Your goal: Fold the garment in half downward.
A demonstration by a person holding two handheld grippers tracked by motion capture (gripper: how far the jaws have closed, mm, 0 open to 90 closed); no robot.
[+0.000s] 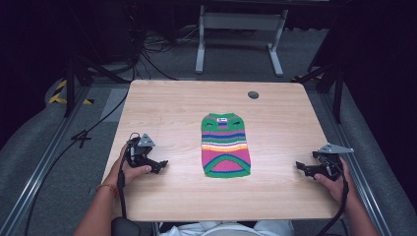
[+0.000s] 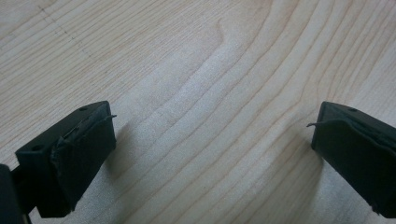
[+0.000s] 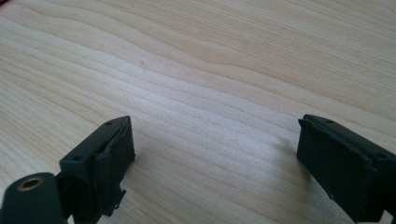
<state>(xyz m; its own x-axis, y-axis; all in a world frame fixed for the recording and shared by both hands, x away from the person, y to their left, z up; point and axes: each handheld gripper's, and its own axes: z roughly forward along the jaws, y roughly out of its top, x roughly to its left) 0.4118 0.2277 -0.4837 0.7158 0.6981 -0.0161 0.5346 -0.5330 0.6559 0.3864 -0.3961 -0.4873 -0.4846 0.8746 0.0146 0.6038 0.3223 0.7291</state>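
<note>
Claws at rest, both open, flanking a small striped sweater on a wooden bench.

Left claw (image 1: 158, 165) lies at about 8 o'clock on the bench (image 1: 162, 105), held in the person's left hand (image 1: 129, 169), its jaws spread wide with nothing between them; its own gripper view shows bare wood grain between the two black pads (image 2: 77, 156). Right claw (image 1: 301, 168) lies at about 4 o'clock, held in the right hand (image 1: 333, 183), jaws likewise wide apart over bare wood and holding nothing. Striped sweater (image 1: 224, 145), banded in green, pink, blue and orange, lies flat near the bench centre, collar toward 12 o'clock, well apart from both claws. Grommet hole (image 1: 253, 95) sits near the far edge, at about 1 o'clock.
</note>
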